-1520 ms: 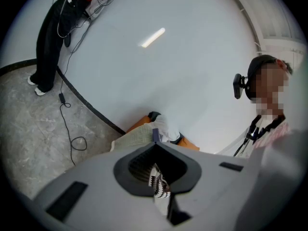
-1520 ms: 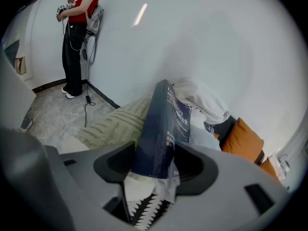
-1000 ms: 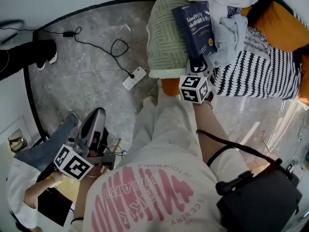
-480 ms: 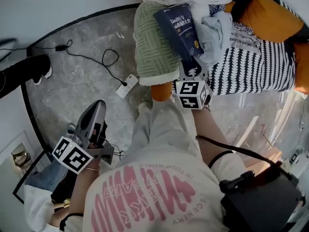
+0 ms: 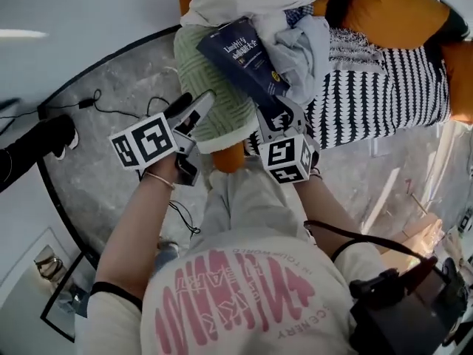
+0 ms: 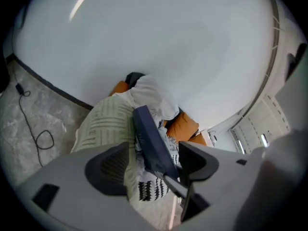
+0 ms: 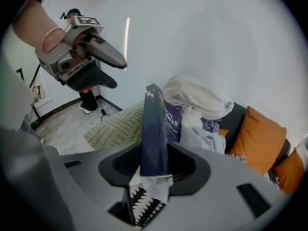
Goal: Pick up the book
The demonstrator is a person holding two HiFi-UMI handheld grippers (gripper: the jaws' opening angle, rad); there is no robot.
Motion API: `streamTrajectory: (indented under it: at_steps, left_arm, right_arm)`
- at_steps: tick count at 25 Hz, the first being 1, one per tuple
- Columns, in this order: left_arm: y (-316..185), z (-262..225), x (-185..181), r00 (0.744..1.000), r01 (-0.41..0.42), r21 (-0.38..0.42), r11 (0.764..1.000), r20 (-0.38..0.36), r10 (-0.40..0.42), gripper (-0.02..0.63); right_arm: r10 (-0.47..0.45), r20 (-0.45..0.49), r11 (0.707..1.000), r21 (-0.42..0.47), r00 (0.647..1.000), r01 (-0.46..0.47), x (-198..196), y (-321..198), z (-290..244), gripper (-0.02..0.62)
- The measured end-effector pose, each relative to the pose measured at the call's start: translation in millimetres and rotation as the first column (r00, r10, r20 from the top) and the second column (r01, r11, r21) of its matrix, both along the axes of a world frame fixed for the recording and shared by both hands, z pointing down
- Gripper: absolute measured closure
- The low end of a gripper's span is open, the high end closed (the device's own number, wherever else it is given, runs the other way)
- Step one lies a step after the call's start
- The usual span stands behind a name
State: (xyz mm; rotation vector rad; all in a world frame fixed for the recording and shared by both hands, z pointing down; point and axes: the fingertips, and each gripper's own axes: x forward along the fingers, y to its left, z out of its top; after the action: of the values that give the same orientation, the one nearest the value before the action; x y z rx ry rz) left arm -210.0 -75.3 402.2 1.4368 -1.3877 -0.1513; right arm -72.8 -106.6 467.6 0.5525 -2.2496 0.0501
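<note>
My right gripper (image 5: 276,118) has its fingers clamped on the near edge of the book (image 5: 242,56). The book has a dark navy cover with white title lettering and slants toward eleven o'clock over the green cushion (image 5: 199,69). At nine o'clock my left gripper (image 5: 198,103) is opening its fingers, with nothing between them.

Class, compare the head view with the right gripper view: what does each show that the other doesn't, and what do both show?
Head view only: the person's shirt and the marker cube on the right gripper. Right gripper view only: its jaws closed on the book's lower edge, seen close up. Both: book, green cushion, orange cushion, and the left gripper, jaws opening with nothing between them.
</note>
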Motion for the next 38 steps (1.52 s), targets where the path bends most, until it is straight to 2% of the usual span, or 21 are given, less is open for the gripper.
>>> streamTrajectory:
  at_steps: [2, 5, 11, 17, 22, 25, 34, 38]
  left_arm:
    - [-29, 17, 1, 0.999, 0.022, -0.054, 0.998, -0.038, -0.024, 0.288]
    - [-59, 33, 7, 0.999, 0.006, -0.118, 0.993, -0.050, -0.012, 0.288]
    - [-91, 46, 16, 0.993, 0.034, -0.151, 0.988, -0.102, -0.050, 0.288]
    - [-100, 62, 16, 0.992, 0.041, -0.179, 0.983, -0.113, -0.062, 0.290]
    - [-107, 74, 13, 0.973, 0.167, -0.236, 0.957, -0.120, -0.199, 0.290]
    - [-105, 79, 11, 0.960, 0.209, -0.280, 0.937, -0.123, -0.251, 0.335]
    - [-100, 77, 12, 0.952, 0.244, -0.324, 0.914, -0.098, -0.289, 0.391]
    - [-101, 73, 14, 0.957, 0.234, -0.294, 0.927, -0.096, -0.272, 0.416]
  right_arm:
    - [-0.014, 0.006, 1.000, -0.007, 1.000, 0.014, 1, 0, -1, 0.417]
    - [-0.032, 0.026, 0.999, -0.010, 0.999, 0.032, 3, 0, -7, 0.416]
    - [-0.056, 0.048, 0.998, -0.003, 0.997, 0.057, 5, 4, -14, 0.416]
    - [-0.065, 0.057, 0.998, 0.008, 0.996, 0.064, 4, 4, -18, 0.416]
    - [-0.068, 0.049, 0.997, 0.029, 0.996, 0.067, 4, 8, -20, 0.416]
    - [-0.074, 0.045, 0.997, 0.039, 0.996, 0.072, 4, 8, -20, 0.416]
    - [-0.098, 0.024, 0.992, 0.083, 0.995, 0.096, 6, 10, -15, 0.400]
    - [-0.121, 0.014, 0.989, 0.087, 0.993, 0.120, 2, 17, -10, 0.385]
